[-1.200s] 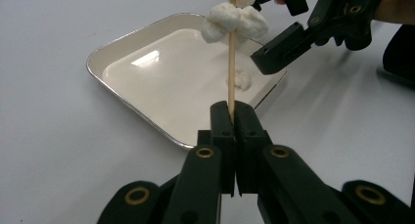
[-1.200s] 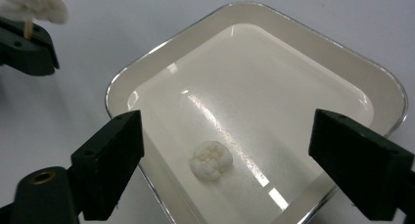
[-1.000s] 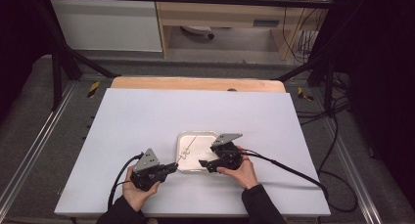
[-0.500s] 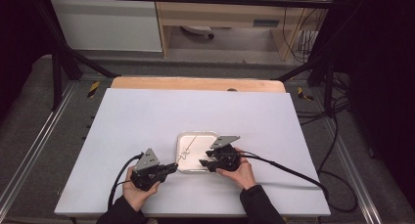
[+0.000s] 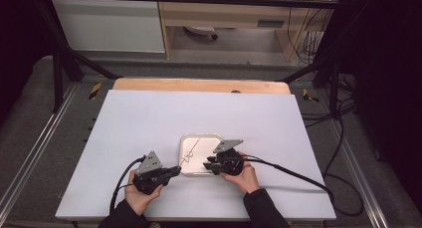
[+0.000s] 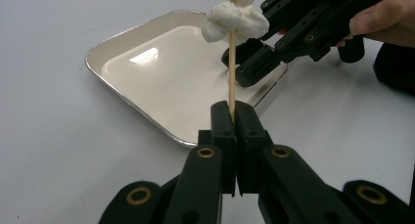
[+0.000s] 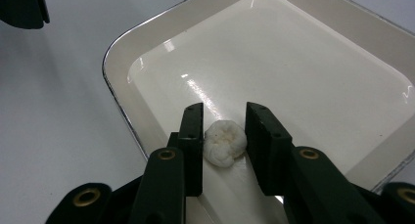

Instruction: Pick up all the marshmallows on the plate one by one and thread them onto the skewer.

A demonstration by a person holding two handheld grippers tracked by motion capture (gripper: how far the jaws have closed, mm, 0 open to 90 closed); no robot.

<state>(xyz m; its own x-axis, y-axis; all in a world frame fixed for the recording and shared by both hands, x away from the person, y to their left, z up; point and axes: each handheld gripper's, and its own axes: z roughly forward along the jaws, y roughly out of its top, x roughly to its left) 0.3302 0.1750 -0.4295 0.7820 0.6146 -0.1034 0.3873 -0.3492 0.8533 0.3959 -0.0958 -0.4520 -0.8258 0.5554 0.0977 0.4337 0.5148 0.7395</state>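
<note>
White table, unlabelled tray [image 7: 122,48]: left hand-held gripper [image 6: 234,117] clamps skewer [image 6: 232,72] (right [image 7: 222,117] closing around marshmallow [image 7: 224,142]).

The high view looks forward and down from above the person's side, taking in the whole table [image 5: 149,118] from far off. The left gripper view sits low and close, facing the tray [image 6: 147,67] toward 12 o'clock. The right gripper view looks steeply down into it from very near. All three share the tray.
</note>
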